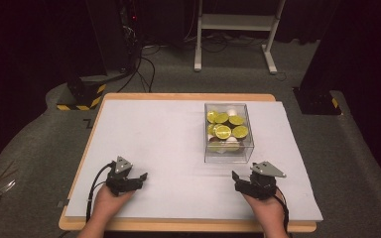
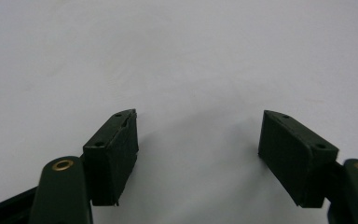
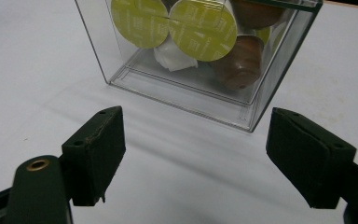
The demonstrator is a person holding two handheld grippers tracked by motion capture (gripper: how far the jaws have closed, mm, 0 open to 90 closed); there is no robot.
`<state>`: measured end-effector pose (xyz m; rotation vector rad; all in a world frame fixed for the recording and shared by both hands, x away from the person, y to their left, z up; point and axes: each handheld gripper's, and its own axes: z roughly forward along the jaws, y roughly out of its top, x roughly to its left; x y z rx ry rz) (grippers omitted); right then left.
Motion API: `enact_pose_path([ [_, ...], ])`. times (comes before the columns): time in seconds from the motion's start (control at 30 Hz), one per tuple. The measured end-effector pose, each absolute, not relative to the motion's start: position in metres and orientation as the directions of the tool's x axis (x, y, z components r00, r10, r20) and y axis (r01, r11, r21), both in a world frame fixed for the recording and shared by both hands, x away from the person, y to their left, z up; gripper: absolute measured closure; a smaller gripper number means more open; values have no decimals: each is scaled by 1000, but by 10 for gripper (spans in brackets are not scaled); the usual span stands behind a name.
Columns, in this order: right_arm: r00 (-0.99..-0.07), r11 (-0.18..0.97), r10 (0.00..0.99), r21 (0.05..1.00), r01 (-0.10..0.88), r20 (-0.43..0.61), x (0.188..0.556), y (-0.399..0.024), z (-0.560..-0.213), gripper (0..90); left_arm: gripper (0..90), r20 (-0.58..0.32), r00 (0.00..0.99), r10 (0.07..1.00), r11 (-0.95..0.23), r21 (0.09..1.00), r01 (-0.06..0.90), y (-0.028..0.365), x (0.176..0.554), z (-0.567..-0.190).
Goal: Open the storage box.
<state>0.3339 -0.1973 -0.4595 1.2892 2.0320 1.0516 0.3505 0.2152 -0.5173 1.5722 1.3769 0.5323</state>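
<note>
Clear box of capsules (image 1: 228, 133) on the counter (image 1: 154, 139), just ahead of the spread, empty right tongs (image 1: 248, 184) and well apart from the spread, empty left tongs (image 1: 129, 181).

Lab, dark equipment rack (image 1: 114, 34), floor cables (image 1: 144, 69), hazard-striped base (image 1: 82, 96)

Your high view looks forward and down over the white-topped desk (image 1: 168, 148); your right gripper view sits low and close, sharing the clear plastic box (image 1: 228, 133) (image 3: 186, 79).
</note>
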Motion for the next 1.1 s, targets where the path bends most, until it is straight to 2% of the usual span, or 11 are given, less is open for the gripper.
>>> enact_pose_path([
  [1.1, -426, 236, 905, 828, 508, 4, 343, -169, -454, 196, 280, -251, 277, 927, 76, 852, 518, 215, 350, -517],
])
